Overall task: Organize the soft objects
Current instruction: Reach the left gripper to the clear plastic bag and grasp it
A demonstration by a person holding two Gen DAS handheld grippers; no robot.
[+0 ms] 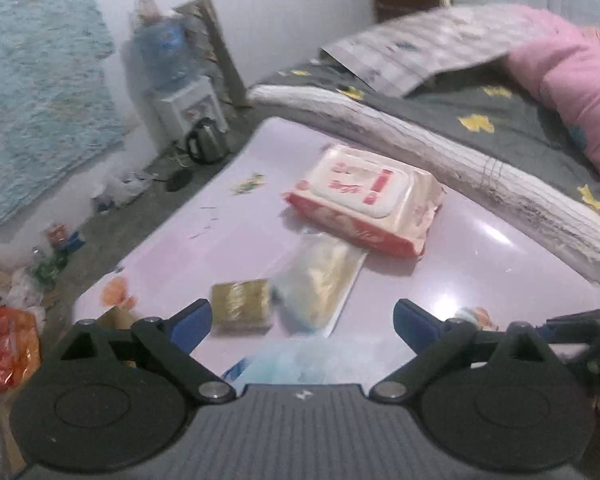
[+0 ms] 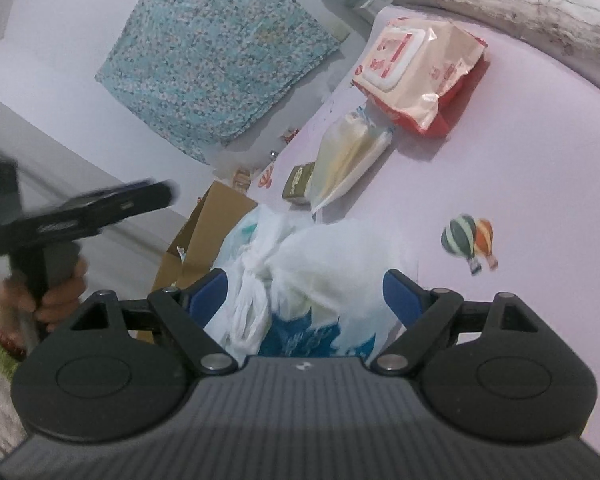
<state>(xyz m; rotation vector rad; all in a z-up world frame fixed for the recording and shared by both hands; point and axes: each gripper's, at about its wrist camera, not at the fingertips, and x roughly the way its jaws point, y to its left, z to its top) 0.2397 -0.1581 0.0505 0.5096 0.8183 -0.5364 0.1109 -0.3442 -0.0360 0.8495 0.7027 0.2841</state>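
Observation:
Four soft items lie on the pink table. They are a red and white wipes pack, a clear packet with yellow contents, a small olive-gold packet and a knotted white plastic bag with blue inside. My left gripper is open above the table's near edge, nothing between its pads. In the right wrist view it is a blur at the left, held by a hand. My right gripper stands wide around the bag; no pad clearly presses it.
A mattress edge with grey and pink bedding borders the table's far side. A cardboard box stands off the table's left edge. On the floor are a kettle, a water dispenser and an orange wrapper.

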